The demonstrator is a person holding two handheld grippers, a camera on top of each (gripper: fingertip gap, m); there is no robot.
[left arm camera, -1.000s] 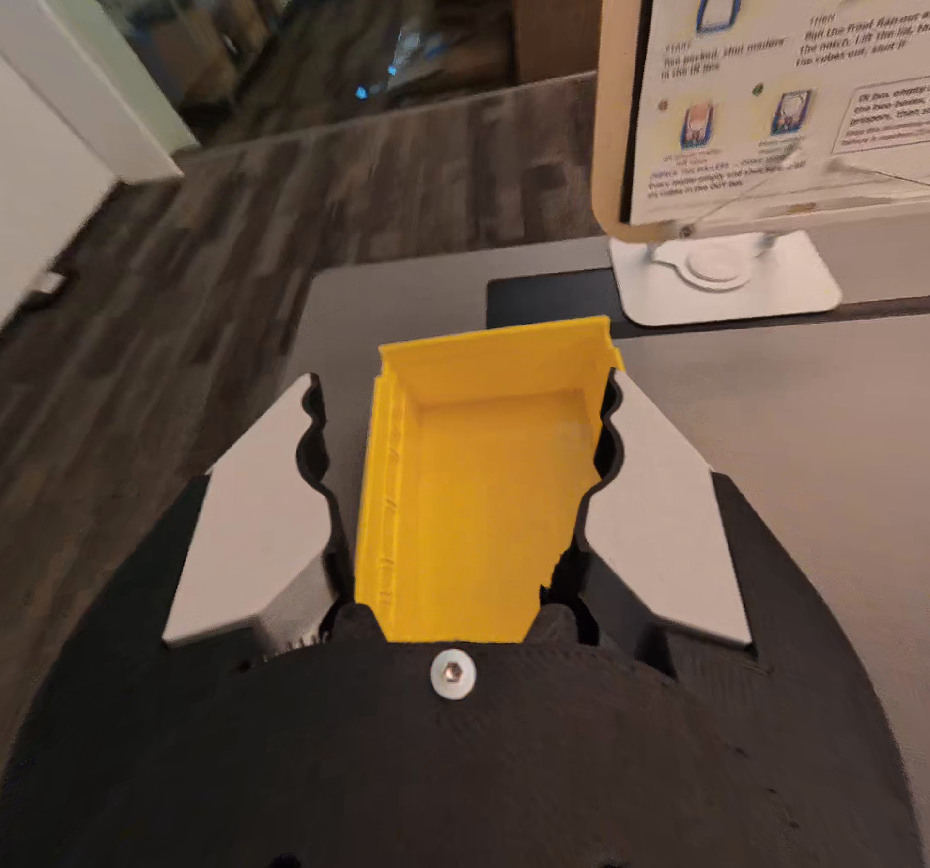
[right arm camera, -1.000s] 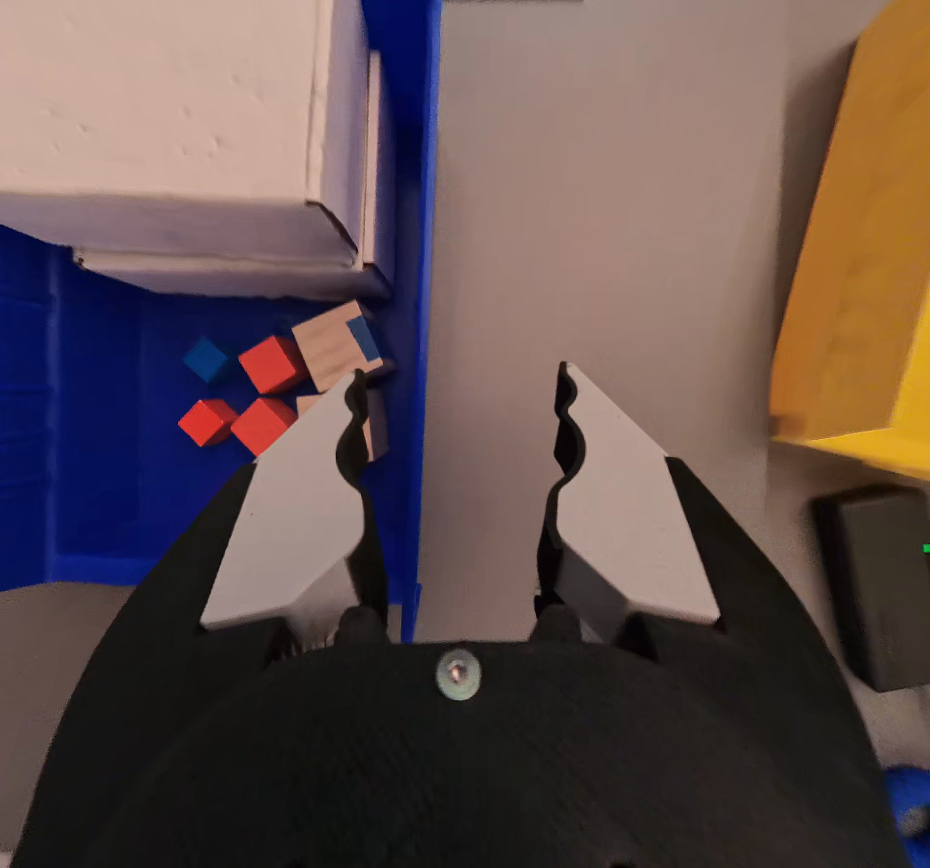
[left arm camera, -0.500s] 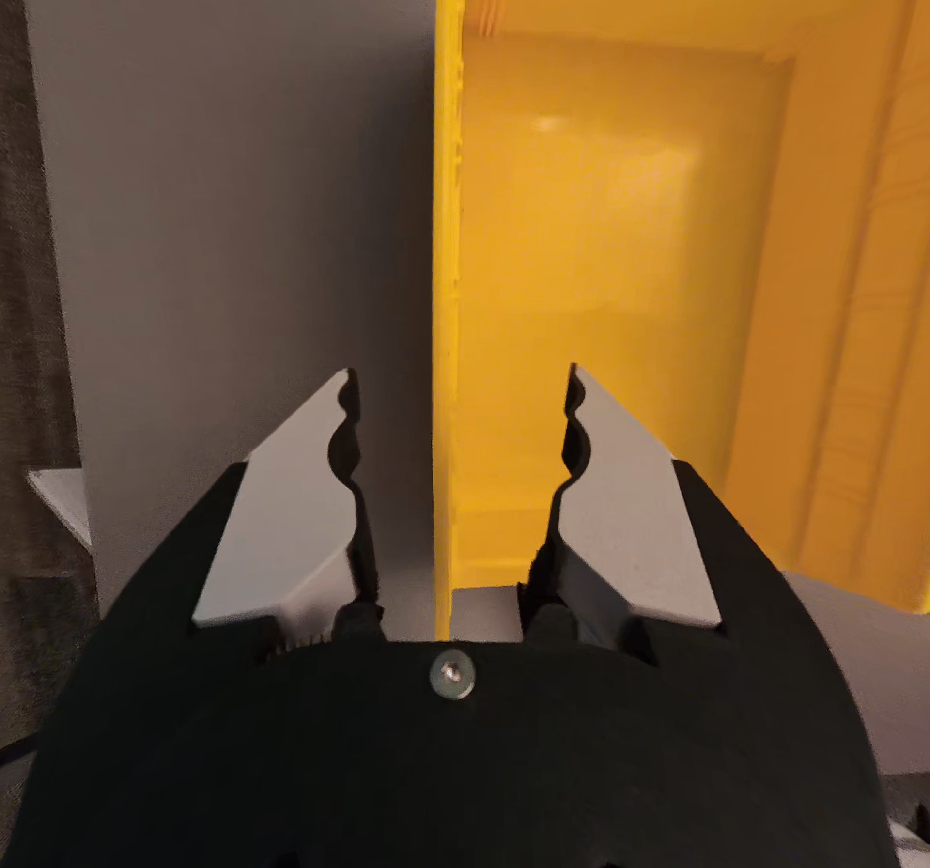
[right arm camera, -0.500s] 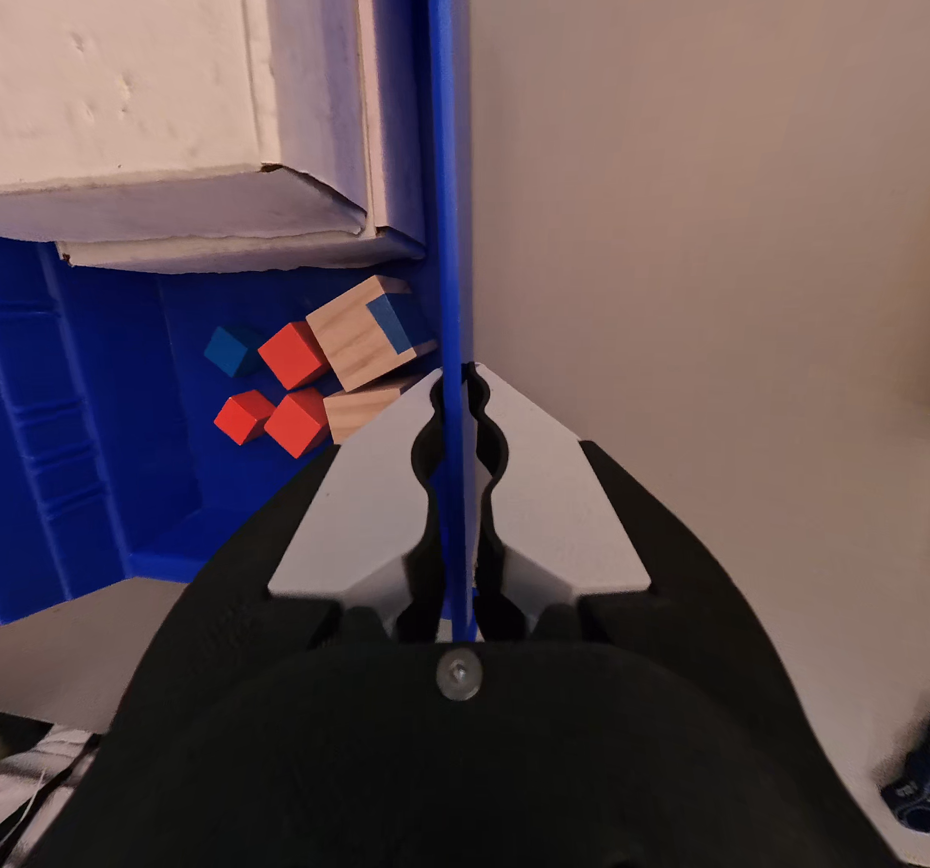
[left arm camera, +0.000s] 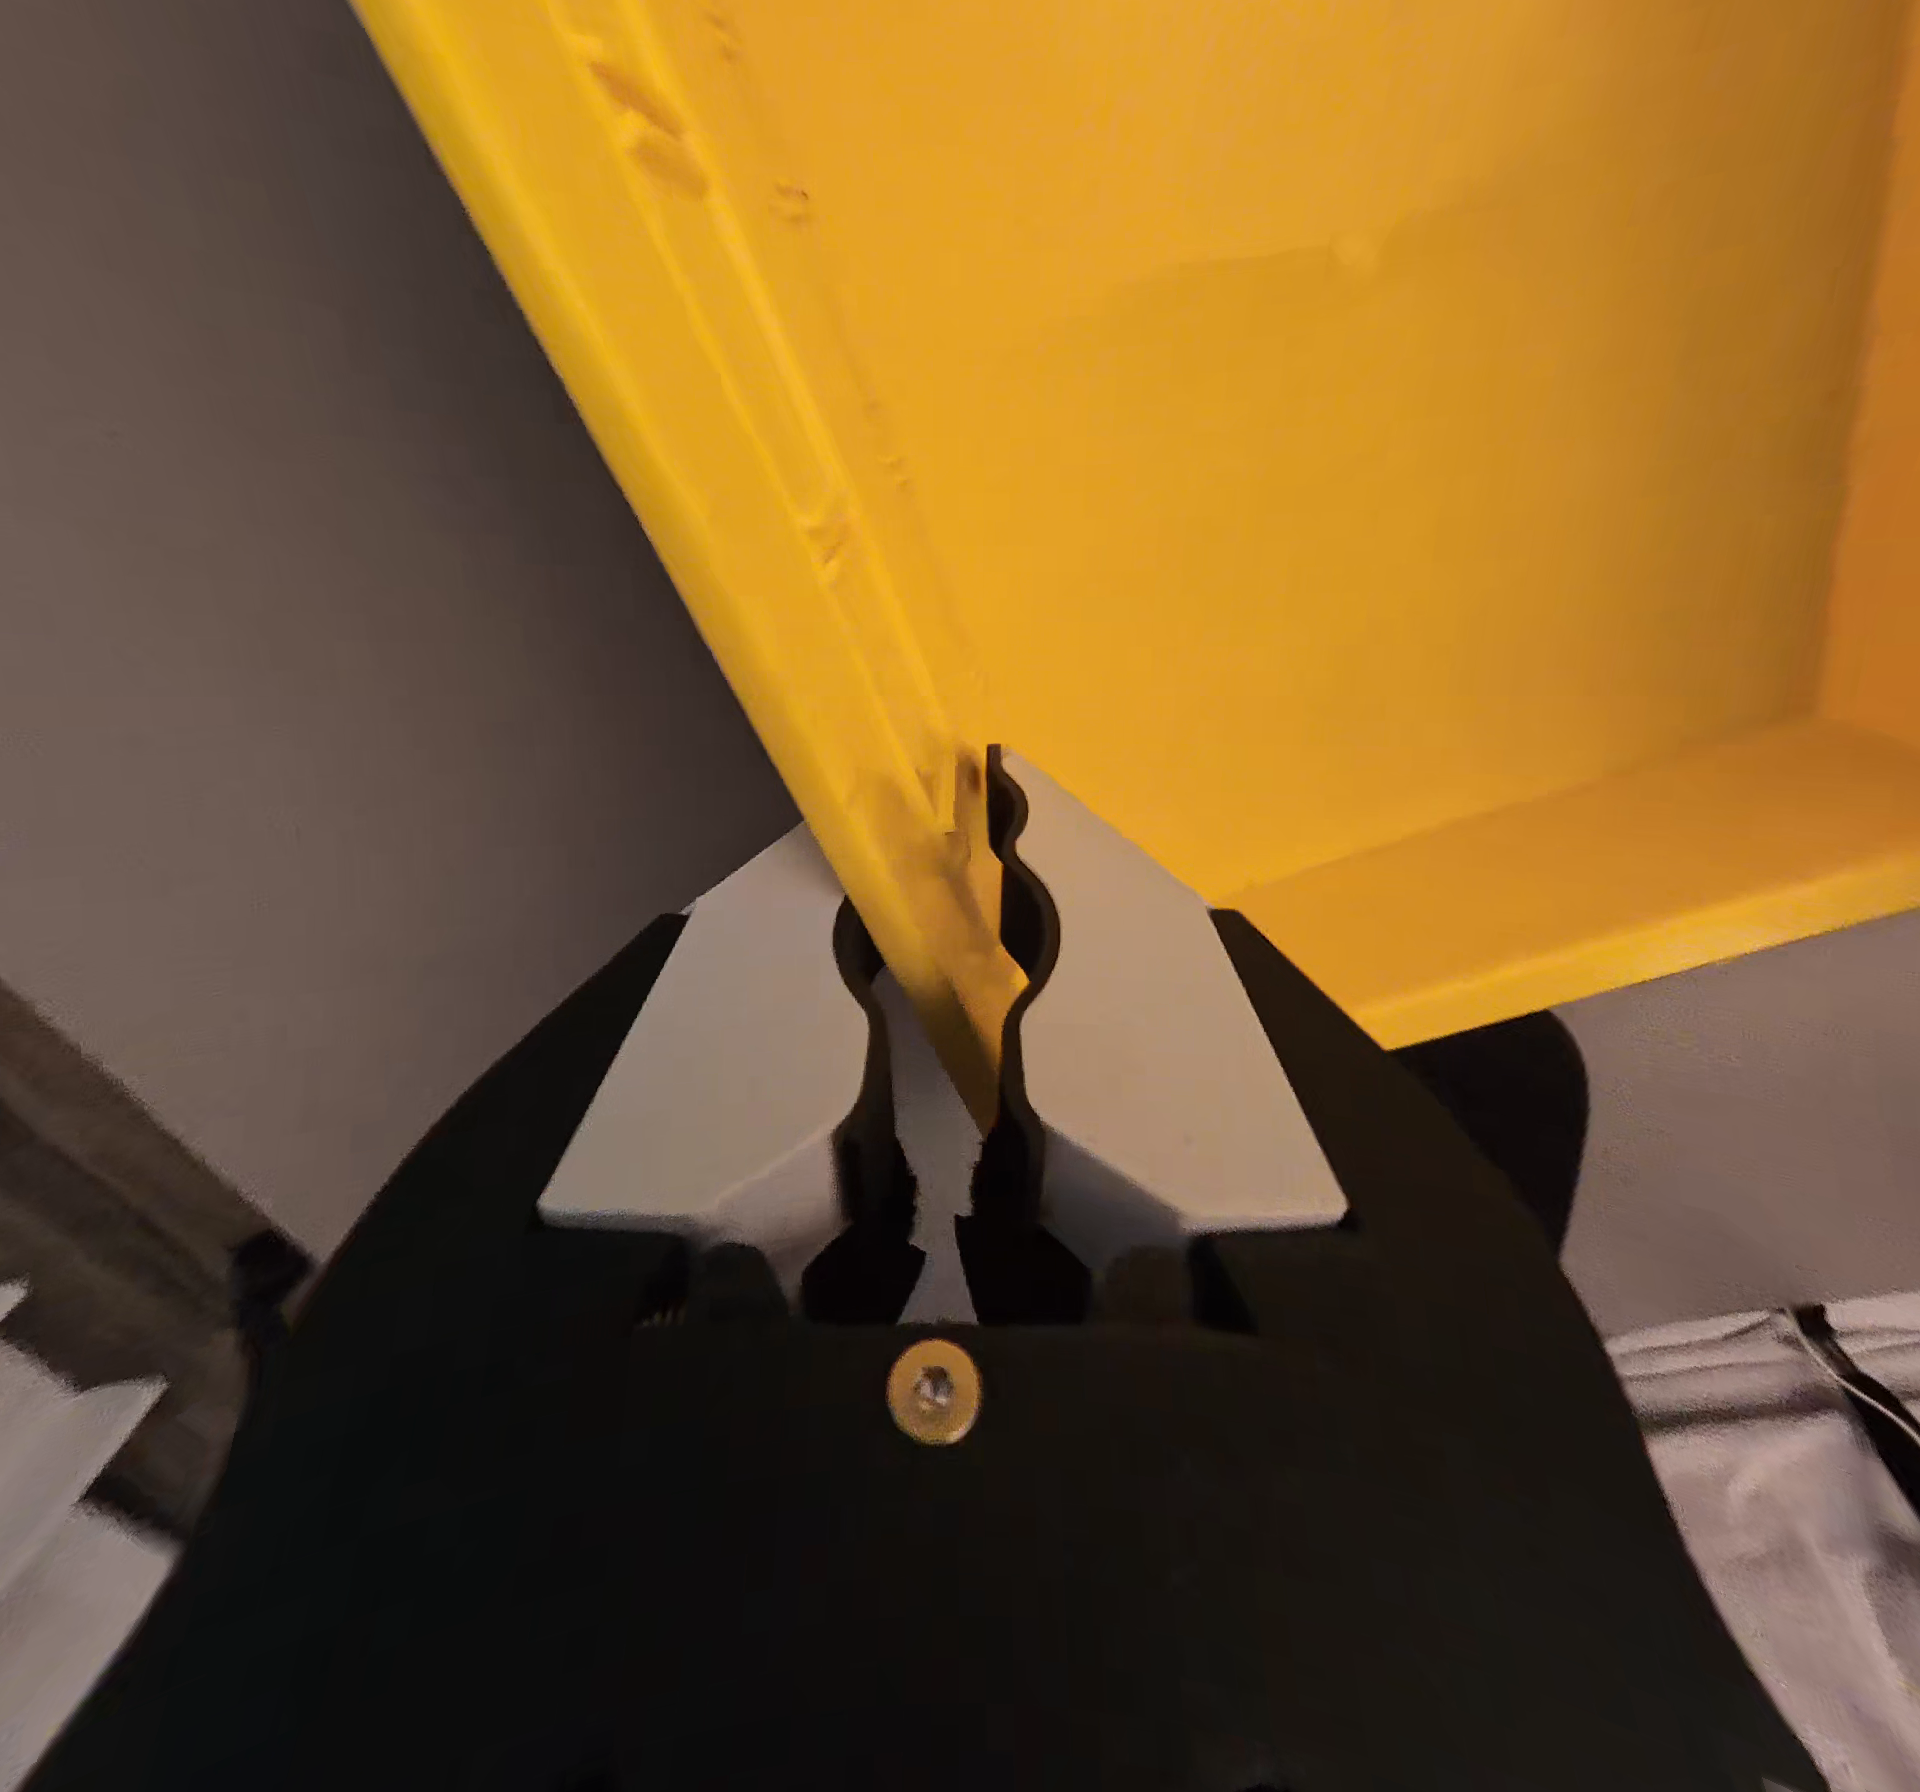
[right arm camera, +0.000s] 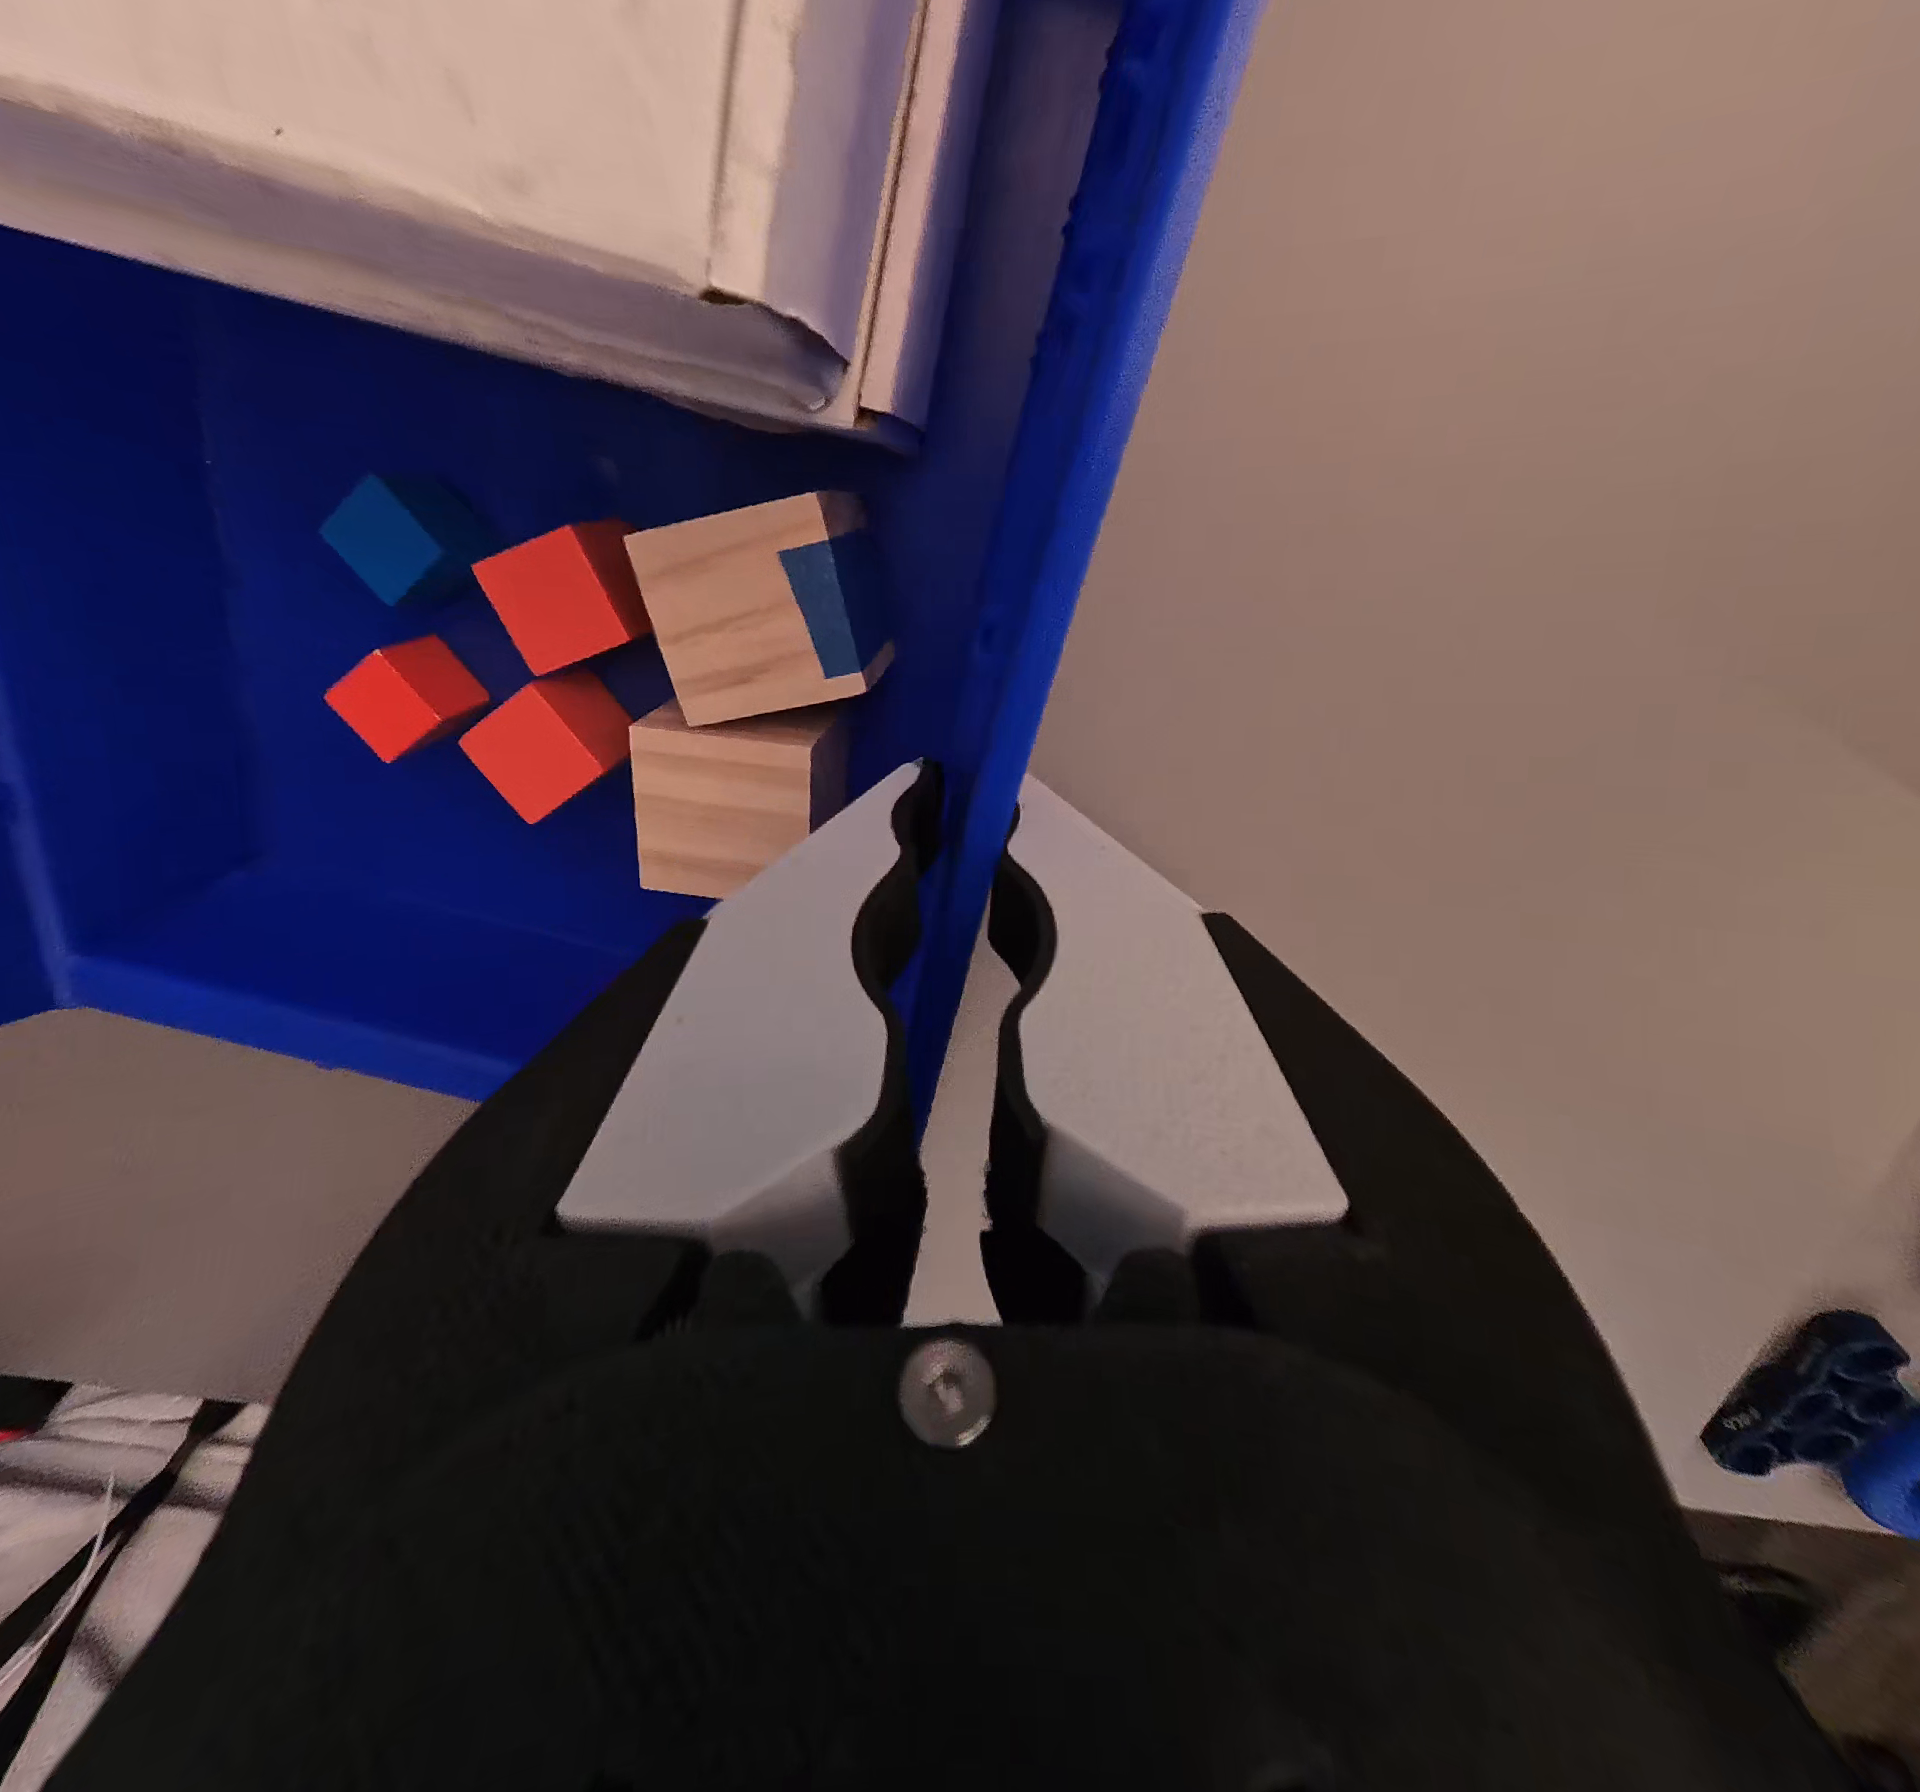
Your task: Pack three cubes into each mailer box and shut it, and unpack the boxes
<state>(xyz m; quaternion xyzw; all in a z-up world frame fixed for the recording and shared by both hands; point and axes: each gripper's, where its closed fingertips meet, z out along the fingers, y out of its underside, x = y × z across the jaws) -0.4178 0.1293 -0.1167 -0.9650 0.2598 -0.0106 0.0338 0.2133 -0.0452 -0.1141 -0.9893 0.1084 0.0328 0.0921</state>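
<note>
I clamp my left gripper point(left arm camera: 940, 921) on the yellow bin point(left arm camera: 1351, 392) wall, right gripper point(right arm camera: 961, 953) on the blue bin point(right arm camera: 1101, 392) wall — 6 loose cubes point(right arm camera: 561, 589) at 10 o'clock, mailer box point(right arm camera: 416, 80) shut — packing remains.

Dim, warm indoor light in both views, no strong glare. Soft sheen on yellow bin point(left arm camera: 1351, 340) floor, upper right of left view. Slight motion blur: bin wall ridges upper left, white box point(right arm camera: 416, 80) edge upper left of right view. Wide-angle bend at frame edges. Gripper bodies at bottom near-black, no detail.
</note>
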